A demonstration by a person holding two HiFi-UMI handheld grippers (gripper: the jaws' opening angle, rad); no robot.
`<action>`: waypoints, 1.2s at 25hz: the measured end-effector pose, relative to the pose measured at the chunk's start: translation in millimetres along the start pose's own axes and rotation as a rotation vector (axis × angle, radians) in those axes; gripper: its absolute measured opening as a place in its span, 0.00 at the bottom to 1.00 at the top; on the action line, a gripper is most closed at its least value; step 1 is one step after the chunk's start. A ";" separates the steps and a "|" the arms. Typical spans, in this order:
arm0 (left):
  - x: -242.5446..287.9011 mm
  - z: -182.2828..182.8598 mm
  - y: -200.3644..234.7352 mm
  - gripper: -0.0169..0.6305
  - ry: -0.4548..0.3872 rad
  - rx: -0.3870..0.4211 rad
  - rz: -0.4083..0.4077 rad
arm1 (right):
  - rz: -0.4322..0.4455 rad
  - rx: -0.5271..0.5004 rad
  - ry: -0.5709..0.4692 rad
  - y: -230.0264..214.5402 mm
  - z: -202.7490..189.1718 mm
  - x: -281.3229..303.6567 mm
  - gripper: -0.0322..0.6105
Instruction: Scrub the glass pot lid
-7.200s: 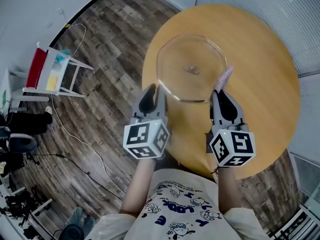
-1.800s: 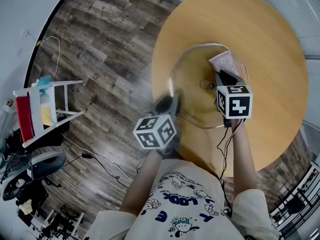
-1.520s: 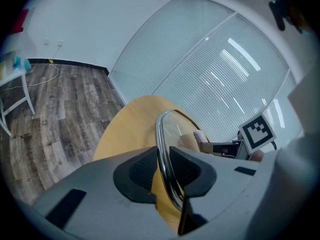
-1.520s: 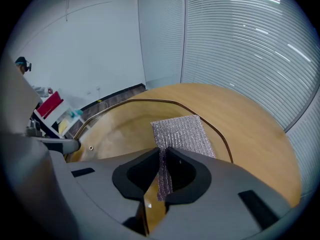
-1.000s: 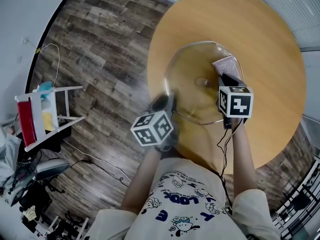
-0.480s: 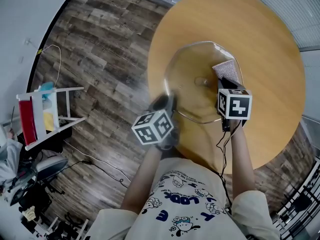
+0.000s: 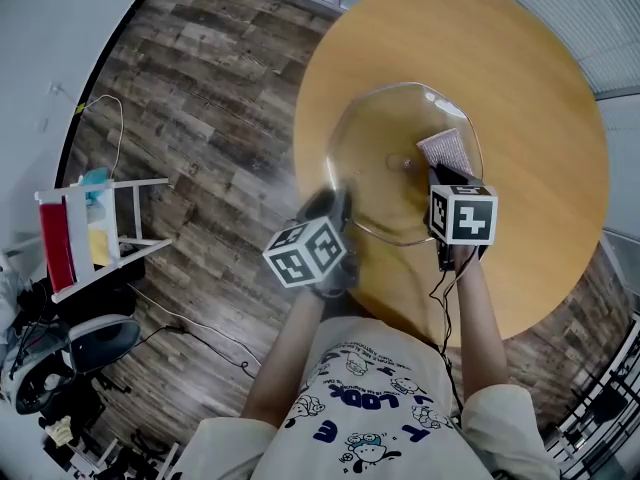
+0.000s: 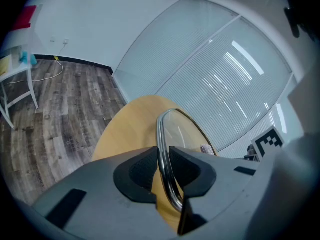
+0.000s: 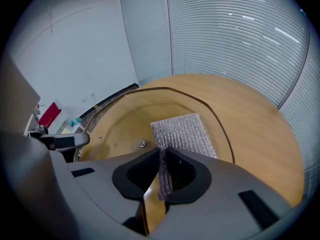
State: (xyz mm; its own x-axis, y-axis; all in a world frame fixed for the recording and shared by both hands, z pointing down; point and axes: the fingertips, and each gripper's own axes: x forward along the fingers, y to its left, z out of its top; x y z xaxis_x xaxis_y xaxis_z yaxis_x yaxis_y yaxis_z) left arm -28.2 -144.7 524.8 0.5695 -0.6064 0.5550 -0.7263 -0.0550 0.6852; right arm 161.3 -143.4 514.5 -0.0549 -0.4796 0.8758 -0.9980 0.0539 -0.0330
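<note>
Just then the right gripper [image 7: 440,174], clamped on the scrub pad [image 7: 447,149], had slid it back across the glass pot lid [image 7: 375,168] on the table [image 7: 535,98], whose rim the left gripper [image 7: 330,200] pinched tighter, so scrubbing seemed underway.

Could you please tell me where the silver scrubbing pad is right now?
In the head view, the scrubbing pad rests against the glass lid, just right of its centre screw, pinched in the right gripper.

1 lid [image 7: 375,168], 1 scouring pad [image 7: 447,150], 2 grippers [image 7: 330,204] [image 7: 441,176] (1 table [image 7: 540,118])
</note>
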 end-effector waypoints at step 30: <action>-3.0 -0.9 4.1 0.15 -0.040 -0.094 -0.001 | 0.089 0.020 0.059 42.0 -38.3 -12.9 0.14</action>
State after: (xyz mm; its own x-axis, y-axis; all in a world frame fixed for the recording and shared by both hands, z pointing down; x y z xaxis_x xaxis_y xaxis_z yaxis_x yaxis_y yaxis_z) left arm -32.5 -142.4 526.4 0.5528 -0.6379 0.5361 -0.6851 0.0183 0.7282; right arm 121.3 -101.4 520.3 -0.1418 -0.4217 0.8956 -0.9897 0.0764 -0.1207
